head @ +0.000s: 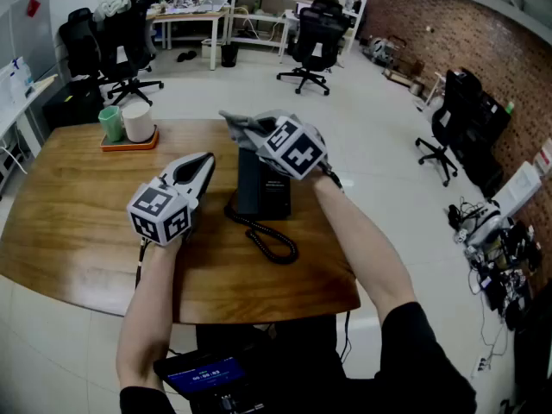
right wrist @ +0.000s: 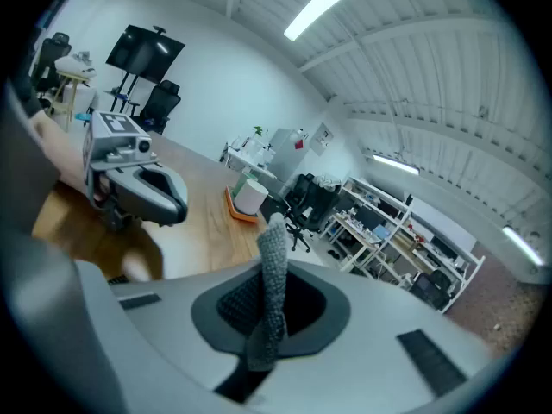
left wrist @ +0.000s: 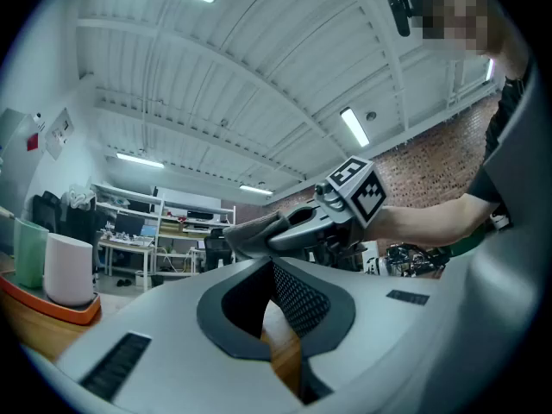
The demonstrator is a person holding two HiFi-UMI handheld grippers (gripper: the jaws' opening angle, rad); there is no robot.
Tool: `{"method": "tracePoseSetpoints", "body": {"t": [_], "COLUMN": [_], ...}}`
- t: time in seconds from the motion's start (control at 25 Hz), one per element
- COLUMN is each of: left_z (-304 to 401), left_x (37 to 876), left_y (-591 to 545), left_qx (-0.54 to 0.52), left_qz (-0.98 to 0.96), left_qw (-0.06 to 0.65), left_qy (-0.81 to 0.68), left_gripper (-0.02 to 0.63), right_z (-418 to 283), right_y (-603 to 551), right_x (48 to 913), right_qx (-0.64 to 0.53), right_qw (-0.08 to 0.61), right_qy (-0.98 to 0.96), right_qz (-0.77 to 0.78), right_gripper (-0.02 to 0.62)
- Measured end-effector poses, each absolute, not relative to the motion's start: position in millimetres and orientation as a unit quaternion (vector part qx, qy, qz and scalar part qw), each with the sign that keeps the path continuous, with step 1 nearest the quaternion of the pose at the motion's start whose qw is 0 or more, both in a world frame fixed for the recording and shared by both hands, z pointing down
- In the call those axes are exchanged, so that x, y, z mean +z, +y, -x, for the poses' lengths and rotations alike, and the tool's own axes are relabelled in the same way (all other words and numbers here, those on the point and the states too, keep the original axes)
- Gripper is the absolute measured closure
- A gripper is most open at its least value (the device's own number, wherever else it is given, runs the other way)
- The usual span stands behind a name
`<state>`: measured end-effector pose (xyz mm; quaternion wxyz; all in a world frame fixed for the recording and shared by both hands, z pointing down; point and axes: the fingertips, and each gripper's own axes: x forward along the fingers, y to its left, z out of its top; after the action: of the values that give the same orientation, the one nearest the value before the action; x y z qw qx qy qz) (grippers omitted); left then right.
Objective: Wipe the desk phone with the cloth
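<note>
The desk phone (head: 263, 188) stands at mid-worktop (head: 78, 222), its long axis running away from the person, with its coiled cord (head: 272, 238) trailing off the near end. The right hand-held gripper (head: 256, 129) is clamped on the grey cloth (head: 237, 124), a strip of which stands up between its jaws in the right gripper view. It hangs over the phone's far end, so the bare length of the phone lies below it and back toward the person, and a wiping stroke would probably run along that axis. The left hand-held gripper (head: 200, 167) rests just left of the phone and apart from it, with its jaw tips drawn together on nothing; only wood shows through the gap behind them. The right is plainly the nearer to the work. The phone's far end is covered by the cloth and gripper, and contact between cloth and phone cannot be confirmed; it appears close at most. Neither gripper view shows the phone, and its dark top hides the keypad and handset.
</note>
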<state>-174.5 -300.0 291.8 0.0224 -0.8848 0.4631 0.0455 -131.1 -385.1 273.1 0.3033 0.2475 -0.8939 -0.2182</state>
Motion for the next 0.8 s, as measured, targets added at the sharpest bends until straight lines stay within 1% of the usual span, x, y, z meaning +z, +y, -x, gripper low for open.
{"method": "tracePoseSetpoints", "body": {"t": [0.2,0.36,0.52,0.68,0.72,0.8], "left_z": [179,179,181,182,183,186], "left_x": [286,285,285,287,288,290], "left_y": [-303,-303,-304,-305,-305,-305], "left_qx": [0.042,0.038,0.036,0.033,0.033,0.034], "left_qz": [0.879,0.876,0.872,0.871,0.871,0.871], "left_qw": [0.025,0.024,0.023,0.022,0.021,0.022], "left_qy": [0.474,0.481,0.488,0.49,0.489,0.489], "left_gripper": [0.617,0.617,0.617,0.617,0.617,0.617], "right_z": [136,127,118,98,96,100], "right_y": [-404,-379,-311,-233,-230,-257], "right_x": [297,308,333,366,365,341], "right_qx": [-0.245,-0.255,-0.276,-0.317,-0.317,-0.303], "right_qw": [0.356,0.365,0.384,0.437,0.44,0.413], "right_qy": [-0.868,-0.869,-0.872,-0.842,-0.84,-0.858], "right_qz": [-0.247,-0.217,-0.128,0.004,0.014,-0.029], "right_gripper": [0.571,0.571,0.571,0.571,0.571,0.571]}}
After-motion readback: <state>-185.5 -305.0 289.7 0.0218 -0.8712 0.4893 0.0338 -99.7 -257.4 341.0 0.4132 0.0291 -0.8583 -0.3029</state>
